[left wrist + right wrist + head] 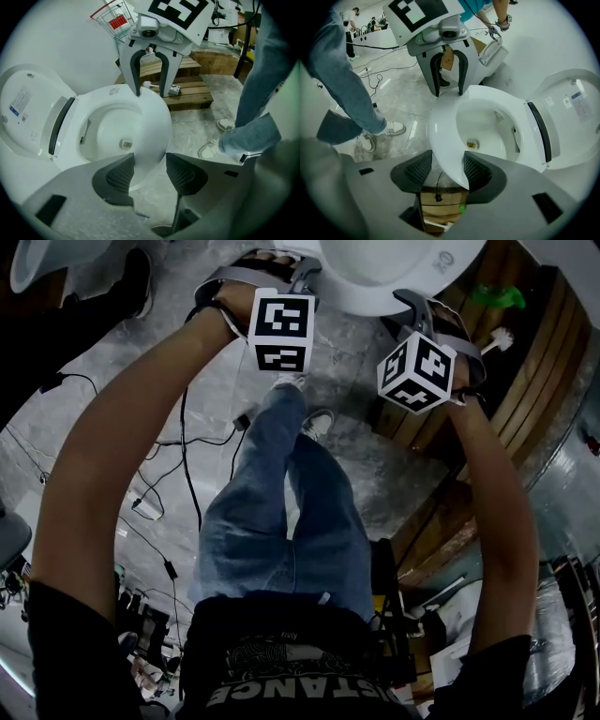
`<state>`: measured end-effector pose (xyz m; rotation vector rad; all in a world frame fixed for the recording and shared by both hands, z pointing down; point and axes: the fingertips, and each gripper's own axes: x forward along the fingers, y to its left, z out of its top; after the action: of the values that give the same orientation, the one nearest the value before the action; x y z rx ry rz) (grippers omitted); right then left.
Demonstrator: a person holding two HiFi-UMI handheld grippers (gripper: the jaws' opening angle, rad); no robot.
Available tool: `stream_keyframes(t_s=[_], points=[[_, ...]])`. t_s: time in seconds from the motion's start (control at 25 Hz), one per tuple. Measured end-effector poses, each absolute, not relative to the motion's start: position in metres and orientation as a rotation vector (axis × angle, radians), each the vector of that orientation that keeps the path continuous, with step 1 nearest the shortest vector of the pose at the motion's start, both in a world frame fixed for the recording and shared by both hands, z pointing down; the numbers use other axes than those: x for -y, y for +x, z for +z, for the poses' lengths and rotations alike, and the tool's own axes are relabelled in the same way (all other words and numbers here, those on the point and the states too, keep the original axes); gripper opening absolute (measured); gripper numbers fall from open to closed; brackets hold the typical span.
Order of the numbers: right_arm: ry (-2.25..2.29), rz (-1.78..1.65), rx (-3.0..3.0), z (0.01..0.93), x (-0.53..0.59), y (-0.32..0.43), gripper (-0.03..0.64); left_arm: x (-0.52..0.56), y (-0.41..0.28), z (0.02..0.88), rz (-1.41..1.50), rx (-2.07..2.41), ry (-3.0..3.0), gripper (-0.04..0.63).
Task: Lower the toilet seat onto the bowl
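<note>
The left gripper (pixel 150 163) and the right gripper (pixel 447 160) each pinched the rim of the white toilet seat (pixel 440 136), one on each side. The seat was over the bowl (pixel 483 123). The sticker (pixel 577 102) on the raised lid (pixel 562 140) was too small to read.

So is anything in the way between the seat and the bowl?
Nothing I can see. The left gripper and right gripper clamp the toilet seat at its front, and nothing lies on the bowl beneath it.
</note>
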<state>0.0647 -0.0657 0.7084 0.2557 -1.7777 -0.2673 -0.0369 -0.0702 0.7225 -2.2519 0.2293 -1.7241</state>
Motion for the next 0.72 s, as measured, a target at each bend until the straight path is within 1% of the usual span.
stream_keyframes(t_s=[0.16,0.36,0.56,0.72], points=[[0.301,-0.215,1.814,0.704,0.066,0.062,0.216,0.068,-0.037,0.721,-1.732,-0.245,-2.277,0.221],[0.485,0.029,1.940,0.681,0.053,0.055,0.178,0.054,-0.031,0.707,-1.733,-0.295,-2.366,0.221],[0.607,0.174,2.010,0.648,0.031,0.048,0.152,0.028,-0.024,0.668,-1.677,-0.412,-2.489,0.210],[0.671,0.207,2.045,0.607,0.013,0.045,0.130,0.011,-0.015,0.626,-1.600,-0.564,-2.626,0.184]])
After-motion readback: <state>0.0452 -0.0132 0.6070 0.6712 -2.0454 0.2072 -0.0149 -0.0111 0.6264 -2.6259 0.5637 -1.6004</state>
